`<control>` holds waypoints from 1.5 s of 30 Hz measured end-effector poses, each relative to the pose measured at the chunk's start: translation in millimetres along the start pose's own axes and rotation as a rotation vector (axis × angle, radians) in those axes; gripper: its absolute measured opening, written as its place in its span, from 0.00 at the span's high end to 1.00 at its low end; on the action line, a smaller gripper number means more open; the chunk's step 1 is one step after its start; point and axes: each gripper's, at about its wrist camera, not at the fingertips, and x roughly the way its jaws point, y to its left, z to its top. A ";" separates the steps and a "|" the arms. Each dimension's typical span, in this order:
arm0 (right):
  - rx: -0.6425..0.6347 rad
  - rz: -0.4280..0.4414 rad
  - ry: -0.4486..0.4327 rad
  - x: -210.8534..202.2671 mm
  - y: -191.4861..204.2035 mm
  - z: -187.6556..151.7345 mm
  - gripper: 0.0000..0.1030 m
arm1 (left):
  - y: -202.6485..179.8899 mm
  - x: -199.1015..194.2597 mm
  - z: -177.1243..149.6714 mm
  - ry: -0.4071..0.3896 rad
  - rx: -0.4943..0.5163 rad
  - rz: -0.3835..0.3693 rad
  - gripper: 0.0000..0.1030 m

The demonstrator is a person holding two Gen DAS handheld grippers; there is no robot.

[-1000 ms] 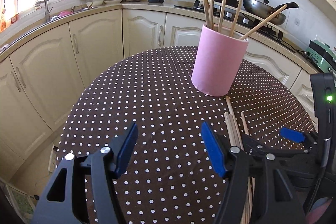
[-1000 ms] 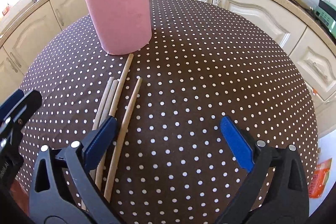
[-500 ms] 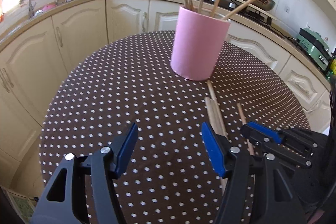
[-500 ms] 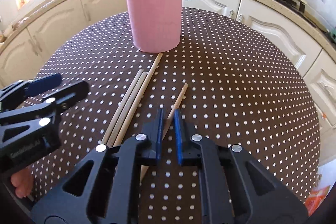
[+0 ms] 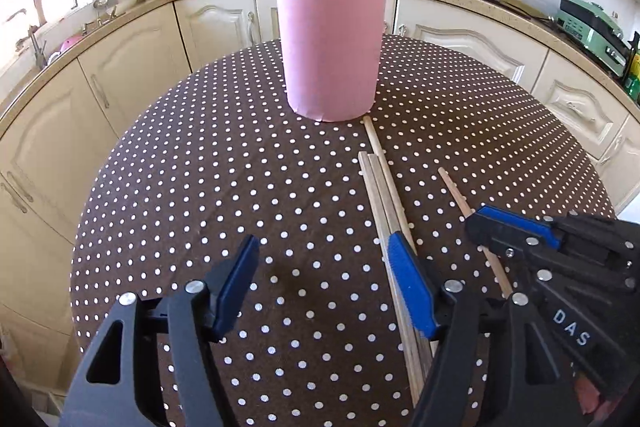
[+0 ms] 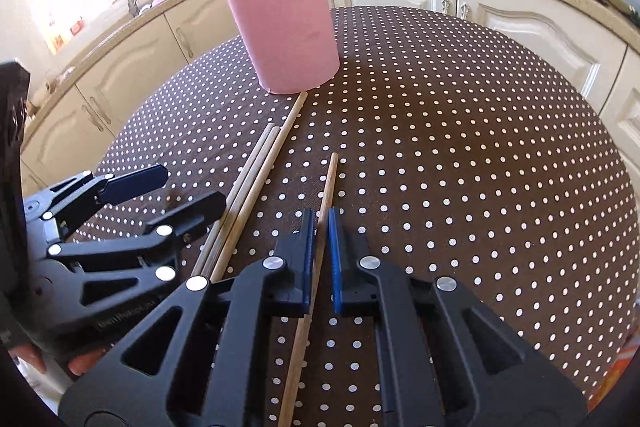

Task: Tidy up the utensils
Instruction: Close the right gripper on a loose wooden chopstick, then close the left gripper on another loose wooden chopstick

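The left gripper point(image 5: 320, 279) is opening over the dotted table point(image 5: 240, 187) (nothing between its pads). Three sticks point(image 6: 256, 167) are lying beside it, below the pink cup point(image 6: 284, 27). The right gripper point(image 6: 319, 255) is pinching one stick point(image 6: 330, 179).

right hand-held gripper point(image 6: 319, 259) closed, seemingly gripping chopstick point(image 6: 327, 187)

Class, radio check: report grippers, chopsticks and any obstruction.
Right gripper shut on lone chopstick. Left gripper opening, nothing between its jaws. Three chopsticks on table beside pink holder. Path to holder unobstructed.
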 end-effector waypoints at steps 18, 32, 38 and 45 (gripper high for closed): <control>0.063 -0.001 -0.010 -2.5 -9.0 1.3 0.93 | 9.4 15.0 17.8 0.065 -0.076 0.036 0.24; 0.085 -0.026 -0.017 -2.0 -3.9 1.2 0.95 | -11.5 22.1 31.4 0.063 0.013 0.025 0.88; 0.125 -0.029 -0.026 -1.2 -7.8 -0.7 0.96 | -5.1 12.6 14.5 0.068 0.026 -0.037 0.92; 0.114 -0.075 -0.023 -8.6 -1.5 -9.5 0.95 | 13.3 0.7 -4.7 0.055 0.038 -0.077 0.92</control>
